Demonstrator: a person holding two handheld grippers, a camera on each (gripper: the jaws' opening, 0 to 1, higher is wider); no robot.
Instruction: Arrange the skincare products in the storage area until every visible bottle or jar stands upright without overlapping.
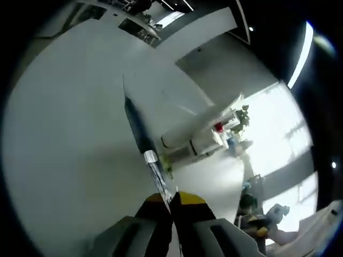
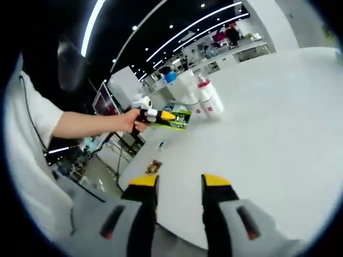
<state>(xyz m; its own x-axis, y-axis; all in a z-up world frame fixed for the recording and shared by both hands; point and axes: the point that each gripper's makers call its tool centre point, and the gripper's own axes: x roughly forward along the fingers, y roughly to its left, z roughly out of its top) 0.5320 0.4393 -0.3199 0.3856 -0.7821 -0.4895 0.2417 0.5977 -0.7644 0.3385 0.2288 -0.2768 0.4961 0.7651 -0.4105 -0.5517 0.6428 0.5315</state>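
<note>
My left gripper (image 1: 172,199) pinches a thin dark tube (image 1: 140,136) running up to frame centre. My right gripper (image 2: 179,182) gapes empty over the white table (image 2: 268,123), bottles (image 2: 206,96) upper centre.

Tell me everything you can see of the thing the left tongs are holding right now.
The left tongs are shut on a slim dark tube. It looks long and flat, dark blue-black with a silvery band partway along and a glossy reflective lower part running down between the yellow-tipped jaws. It sticks out forward from the tongs, tilted, above the white table, touching nothing else. Label and cap are too blurred to tell.
</note>
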